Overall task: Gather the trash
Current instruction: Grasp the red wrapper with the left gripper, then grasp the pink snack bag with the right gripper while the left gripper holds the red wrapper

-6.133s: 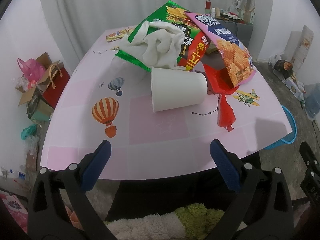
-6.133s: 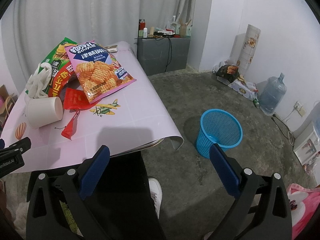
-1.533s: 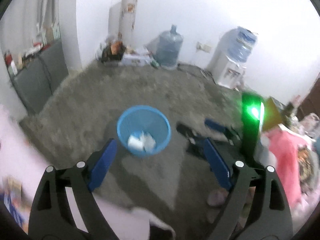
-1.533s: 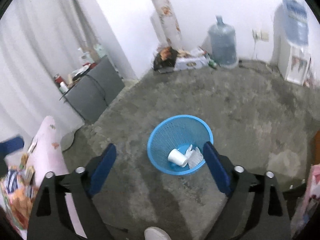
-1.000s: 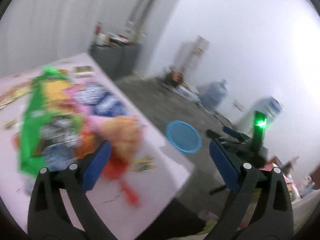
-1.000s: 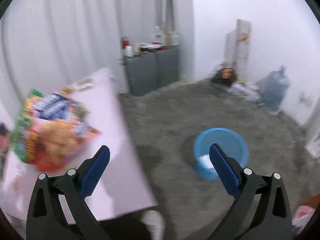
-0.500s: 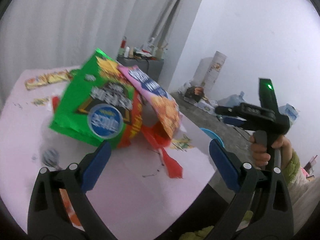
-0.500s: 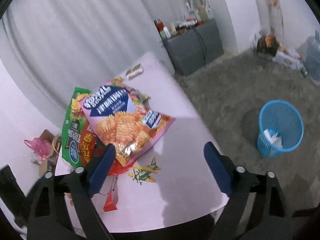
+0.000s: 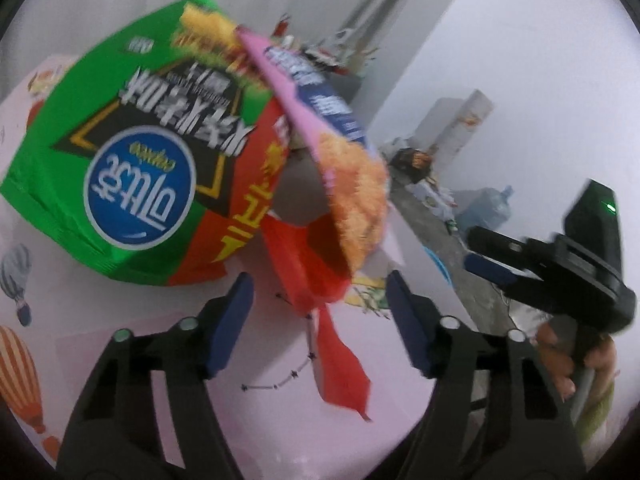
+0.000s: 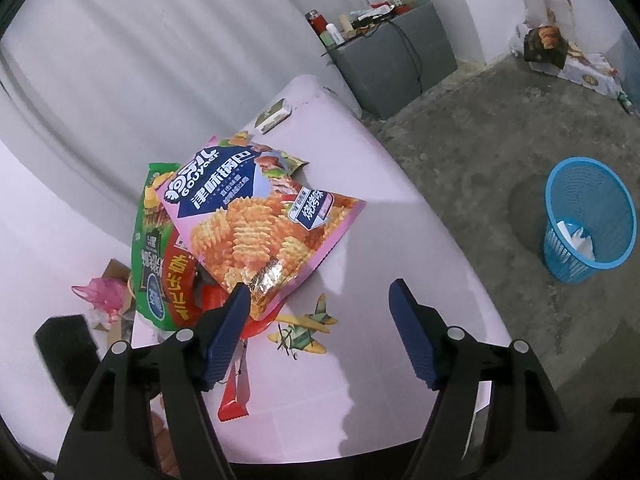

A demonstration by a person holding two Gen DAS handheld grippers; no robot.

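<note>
A green and red snack bag (image 9: 132,184) lies on the pink table (image 9: 260,420), with a pink chips bag (image 9: 320,128) leaning over it and a red wrapper (image 9: 332,344) in front. My left gripper (image 9: 320,320) is open, low over the table, its jaws either side of the red wrapper. In the right wrist view the pink chips bag (image 10: 256,220), green bag (image 10: 156,264) and red wrapper (image 10: 236,392) lie to the left. My right gripper (image 10: 320,332) is open and empty above the table's near right part. The blue bin (image 10: 588,220) holds white trash.
The right gripper body (image 9: 560,256) and the hand holding it show at the right of the left wrist view. A grey cabinet (image 10: 396,56) with bottles stands by the curtain. A small packet (image 10: 272,114) lies at the table's far end. Boxes (image 10: 560,52) sit along the wall.
Both grippers swung from the bin on the floor back to the table. The left gripper has closed in on the red wrapper and bags. The cup and tissue now lie in the bin.
</note>
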